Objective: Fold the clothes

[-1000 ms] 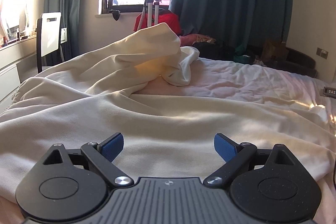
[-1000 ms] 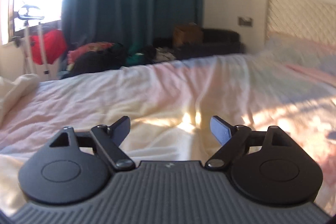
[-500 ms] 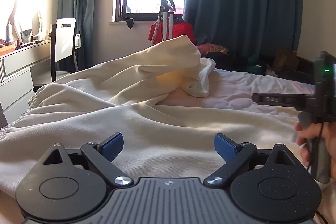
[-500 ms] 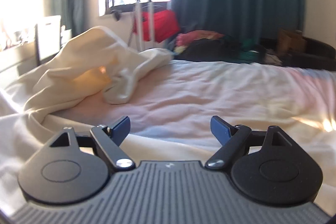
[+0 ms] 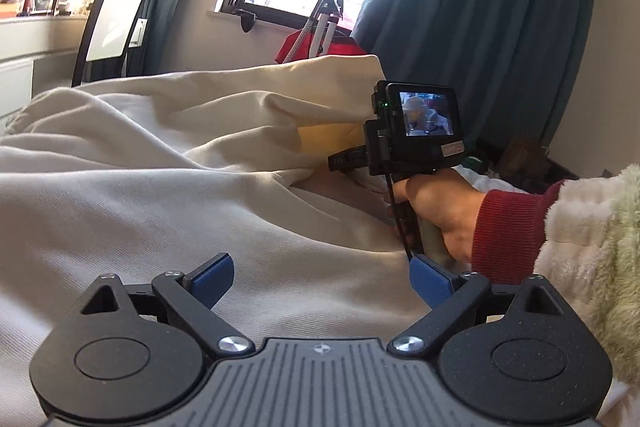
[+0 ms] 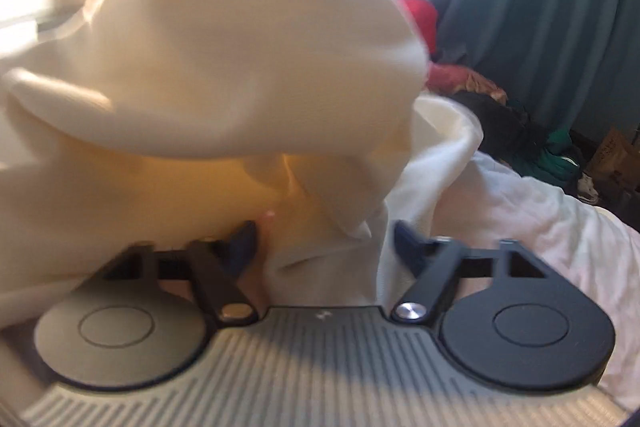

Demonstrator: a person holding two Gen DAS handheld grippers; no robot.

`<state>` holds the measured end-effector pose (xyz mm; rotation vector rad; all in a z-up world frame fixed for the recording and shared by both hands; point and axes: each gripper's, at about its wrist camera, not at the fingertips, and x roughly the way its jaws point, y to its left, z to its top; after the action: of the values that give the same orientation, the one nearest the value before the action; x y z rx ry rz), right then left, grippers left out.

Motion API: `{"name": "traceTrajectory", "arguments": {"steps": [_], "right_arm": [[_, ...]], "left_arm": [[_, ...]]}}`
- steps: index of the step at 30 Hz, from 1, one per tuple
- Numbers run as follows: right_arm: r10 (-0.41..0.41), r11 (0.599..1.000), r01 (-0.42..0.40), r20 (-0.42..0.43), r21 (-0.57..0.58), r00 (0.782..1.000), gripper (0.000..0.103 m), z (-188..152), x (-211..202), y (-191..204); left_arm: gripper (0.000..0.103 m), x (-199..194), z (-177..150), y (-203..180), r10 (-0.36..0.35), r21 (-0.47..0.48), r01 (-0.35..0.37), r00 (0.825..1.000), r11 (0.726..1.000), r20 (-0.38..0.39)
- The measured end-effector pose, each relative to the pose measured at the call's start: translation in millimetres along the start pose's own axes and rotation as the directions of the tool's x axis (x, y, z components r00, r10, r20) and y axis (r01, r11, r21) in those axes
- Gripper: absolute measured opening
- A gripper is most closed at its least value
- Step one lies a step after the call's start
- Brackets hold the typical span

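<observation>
A large cream garment (image 5: 160, 195) lies rumpled across the bed, with a raised fold (image 6: 240, 47) bulging up at its far side. My left gripper (image 5: 320, 267) hovers low over the flat near part, open, nothing between its blue pads. My right gripper (image 6: 324, 243) has pushed in under the raised fold. Its jaws are closing, and a hanging flap of the cream cloth (image 6: 332, 251) sits between the fingers, with gaps still showing beside it. In the left wrist view a person's hand (image 5: 436, 207) with a red cuff holds that gripper's handle.
The pale bed sheet (image 6: 540, 219) is bare to the right of the garment. Beyond the bed are a white chair (image 5: 114, 23), a red bag (image 5: 320, 47) under the bright window, teal curtains (image 5: 480, 27) and a heap of clothes (image 6: 500, 119) on the floor.
My right gripper swung left across the bed to the raised cream fold, and its jaws have narrowed around a flap. It and the hand have come further into the left wrist view. The left gripper rolled slightly and edged forward.
</observation>
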<state>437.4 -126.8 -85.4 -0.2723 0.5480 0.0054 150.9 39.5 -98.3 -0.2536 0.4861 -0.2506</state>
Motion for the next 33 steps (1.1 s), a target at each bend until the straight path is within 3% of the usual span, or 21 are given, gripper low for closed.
{"name": "traceTrajectory", "arguments": {"steps": [1, 3, 5, 9, 13, 18, 19, 21, 24, 28, 31, 33], "right_arm": [[-0.011, 1.0, 0.011, -0.034, -0.01, 0.999, 0.055, 1.6, 9.6, 1.6], [-0.026, 0.999, 0.024, -0.035, -0.047, 0.999, 0.034, 4.1, 6.8, -0.9], [-0.048, 0.99, 0.045, -0.02, -0.135, 0.999, 0.027, 5.9, -1.6, -4.0], [-0.147, 0.89, 0.148, 0.037, -0.43, 0.988, 0.02, 3.1, -40.5, -29.7], [-0.215, 0.735, 0.217, 0.083, -0.642, 0.973, 0.019, 1.2, -90.5, -78.8], [-0.236, 0.418, 0.235, 0.145, -0.878, 0.961, 0.02, -16.7, -137.9, -107.6], [-0.237, 0.399, 0.232, 0.145, -0.887, 0.961, 0.02, -18.4, -145.0, -108.9], [-0.22, 0.433, 0.216, 0.13, -0.875, 0.967, 0.02, -22.0, -158.9, -109.9], [-0.193, 0.574, 0.174, 0.075, -0.8, 0.978, 0.021, -37.9, -174.1, -104.1], [-0.133, 0.825, 0.141, 0.055, -0.547, 0.99, 0.023, -66.4, -198.7, -90.6], [-0.064, 0.953, 0.071, 0.033, -0.295, 0.997, 0.044, -88.6, -216.0, -84.1], [0.037, 0.99, -0.035, 0.013, -0.136, 0.999, 0.08, -101.9, -232.7, -82.8]], "left_arm": [[0.096, 2.7, -0.8, 2.1, -0.002, -0.013, 0.002, 1.0, 1.0, -0.005], [0.096, 3.8, -0.7, 2.7, -0.017, -0.029, 0.017, 1.0, 0.999, -0.006], [0.096, 2.1, -0.2, 1.1, -0.045, -0.036, 0.046, 0.999, 0.998, 0.006], [0.099, -11.5, -0.7, -18.8, -0.133, 0.052, 0.131, 0.989, 0.99, 0.056], [0.099, -26.8, -4.2, -36.8, -0.188, 0.139, 0.175, 0.978, 0.975, 0.087], [0.099, -34.4, -3.3, -42.0, -0.203, 0.163, 0.185, 0.974, 0.969, 0.103], [0.099, -34.3, -2.8, -41.2, -0.197, 0.158, 0.179, 0.975, 0.971, 0.103], [0.099, -33.8, -1.5, -38.5, -0.182, 0.143, 0.166, 0.978, 0.976, 0.105], [0.099, -30.8, -0.3, -33.9, -0.165, 0.12, 0.152, 0.981, 0.981, 0.106], [0.099, -22.2, -1.8, -27.3, -0.149, 0.089, 0.142, 0.986, 0.986, 0.072], [0.099, -19.5, -3.8, -25.1, -0.138, 0.095, 0.133, 0.989, 0.987, 0.053], [0.099, -19.9, -5.3, -25.5, -0.136, 0.106, 0.13, 0.99, 0.986, 0.048]]}}
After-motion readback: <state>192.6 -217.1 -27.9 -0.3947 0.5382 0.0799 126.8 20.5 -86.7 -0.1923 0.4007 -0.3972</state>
